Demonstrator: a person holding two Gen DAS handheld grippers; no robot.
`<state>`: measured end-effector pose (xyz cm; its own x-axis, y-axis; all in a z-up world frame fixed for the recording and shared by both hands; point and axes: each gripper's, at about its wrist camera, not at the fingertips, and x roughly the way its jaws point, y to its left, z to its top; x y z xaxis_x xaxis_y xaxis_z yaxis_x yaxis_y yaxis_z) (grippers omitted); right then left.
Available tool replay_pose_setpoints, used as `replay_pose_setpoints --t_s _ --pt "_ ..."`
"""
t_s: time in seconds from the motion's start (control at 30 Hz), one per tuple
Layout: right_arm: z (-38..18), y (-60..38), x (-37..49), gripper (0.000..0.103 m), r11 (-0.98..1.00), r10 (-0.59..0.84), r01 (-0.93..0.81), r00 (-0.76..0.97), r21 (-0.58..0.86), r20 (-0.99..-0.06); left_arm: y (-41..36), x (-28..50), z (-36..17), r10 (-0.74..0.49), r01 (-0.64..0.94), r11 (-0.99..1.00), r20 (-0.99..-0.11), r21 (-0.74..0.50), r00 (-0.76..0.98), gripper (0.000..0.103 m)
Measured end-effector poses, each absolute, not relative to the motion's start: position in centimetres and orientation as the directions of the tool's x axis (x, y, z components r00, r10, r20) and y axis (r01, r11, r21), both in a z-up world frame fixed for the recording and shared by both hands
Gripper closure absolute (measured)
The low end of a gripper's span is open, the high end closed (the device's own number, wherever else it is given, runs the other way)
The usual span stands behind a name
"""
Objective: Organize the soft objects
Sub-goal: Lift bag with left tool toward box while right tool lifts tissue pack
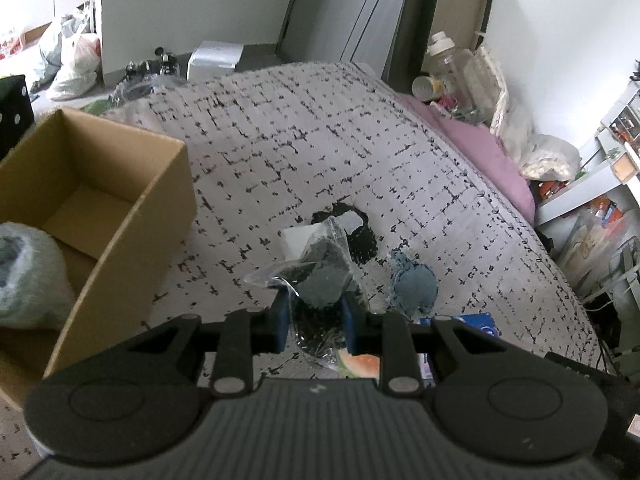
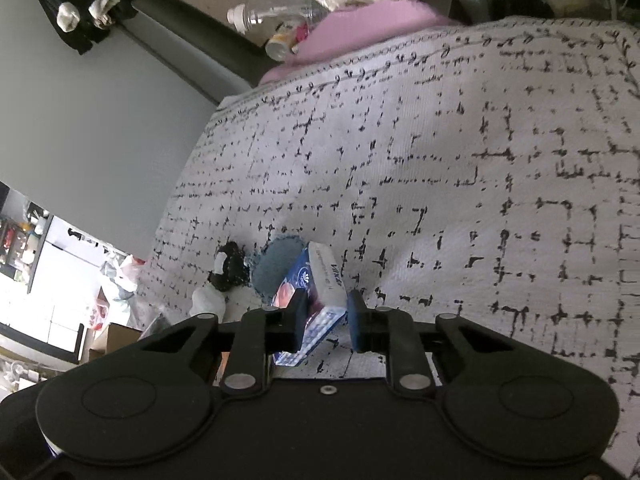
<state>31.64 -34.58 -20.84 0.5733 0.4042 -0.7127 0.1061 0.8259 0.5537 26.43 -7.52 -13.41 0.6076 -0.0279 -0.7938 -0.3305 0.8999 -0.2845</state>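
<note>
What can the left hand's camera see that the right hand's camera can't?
Only the left wrist view shows the inside of the cardboard box, with a wrapped grey bundle in it, and the left gripper shut on a clear bag of dark fabric.

Only the right wrist view shows the right gripper around a blue tissue pack, and clothes hanging on the wall.

Both show the patterned bedspread, the blue round cloth and the black cloth.
</note>
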Motion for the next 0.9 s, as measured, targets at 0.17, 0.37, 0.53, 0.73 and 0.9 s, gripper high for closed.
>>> replay_pose_setpoints --t_s 0.17,0.37,0.53,0.73,0.9 --pt "-19.6 -34.8 30.2 0.082 0.833 0.392 0.093 0.596 0.545 -0.701 -7.3 25.0 -12.1 -0.023 -0.318 0.904 -0.778 -0.284 0.628 0.078" --pt "-17.6 -34.1 28.4 0.082 0.844 0.388 0.049 0.631 0.534 -0.672 -6.9 23.5 -11.0 -0.017 -0.304 0.911 -0.763 -0.278 0.646 0.078" --pt "-16.3 -33.2 27.5 0.082 0.846 0.396 0.017 0.650 0.533 -0.649 -6.3 22.3 -9.7 -0.011 -0.297 0.913 -0.745 -0.280 0.667 0.078" --pt "-15.0 -32.4 26.5 0.082 0.850 0.400 -0.018 0.671 0.526 -0.624 -5.2 20.8 -8.0 0.005 -0.296 0.915 -0.725 -0.275 0.689 0.078" --pt "-13.9 -31.2 25.6 0.082 0.856 0.409 -0.057 0.680 0.513 -0.608 -3.9 19.6 -7.0 0.018 -0.305 0.912 -0.716 -0.273 0.698 0.078"
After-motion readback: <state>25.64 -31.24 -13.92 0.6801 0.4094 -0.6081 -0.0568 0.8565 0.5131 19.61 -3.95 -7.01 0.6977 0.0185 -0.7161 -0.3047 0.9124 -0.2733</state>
